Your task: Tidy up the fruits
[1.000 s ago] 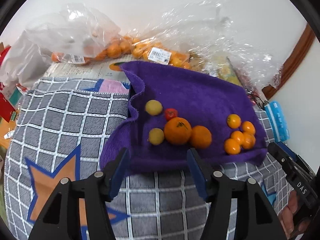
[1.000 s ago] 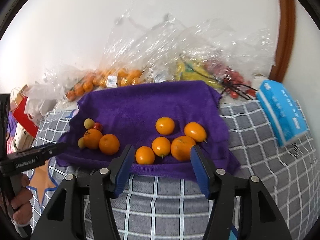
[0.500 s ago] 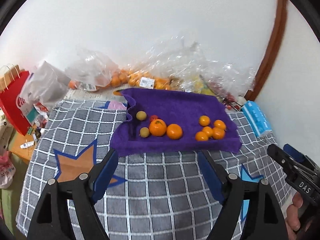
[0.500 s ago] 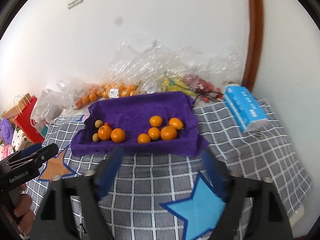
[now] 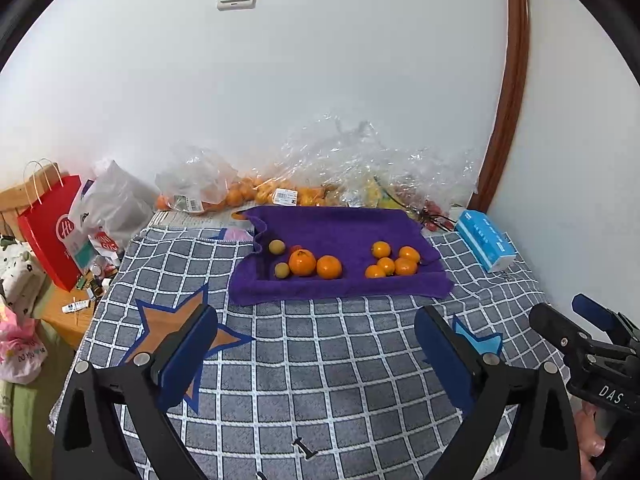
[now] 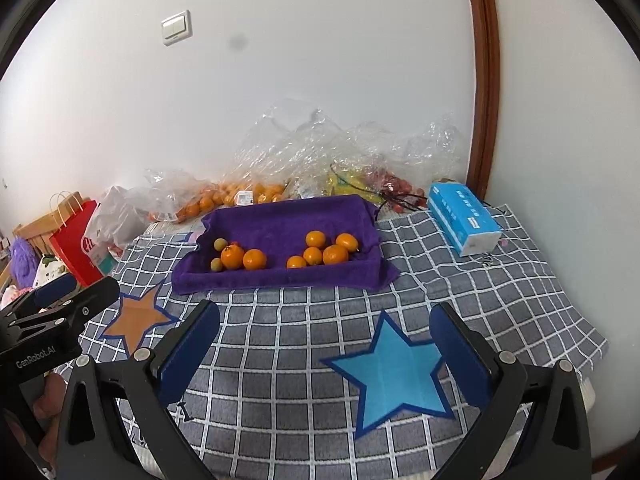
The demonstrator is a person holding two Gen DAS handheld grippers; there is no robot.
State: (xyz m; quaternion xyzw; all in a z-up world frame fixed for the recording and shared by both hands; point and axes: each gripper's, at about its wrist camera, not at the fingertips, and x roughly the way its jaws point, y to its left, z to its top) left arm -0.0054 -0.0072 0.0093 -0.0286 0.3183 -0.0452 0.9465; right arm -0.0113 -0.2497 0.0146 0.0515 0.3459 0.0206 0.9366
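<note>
On a purple towel [image 5: 340,232] lay two clusters of fruit: two oranges [image 5: 303,262] with two small yellowish fruits [image 5: 277,246] to one side, and five smaller oranges [image 5: 394,261] huddled apart on the other. They looked light, round and likely to roll, best pinched gently across the middle. Both the left gripper [image 5: 316,348] and right gripper [image 6: 326,340] hung well short over the checked cloth [image 6: 280,360], jaws just opened wide, nothing between them.
</note>
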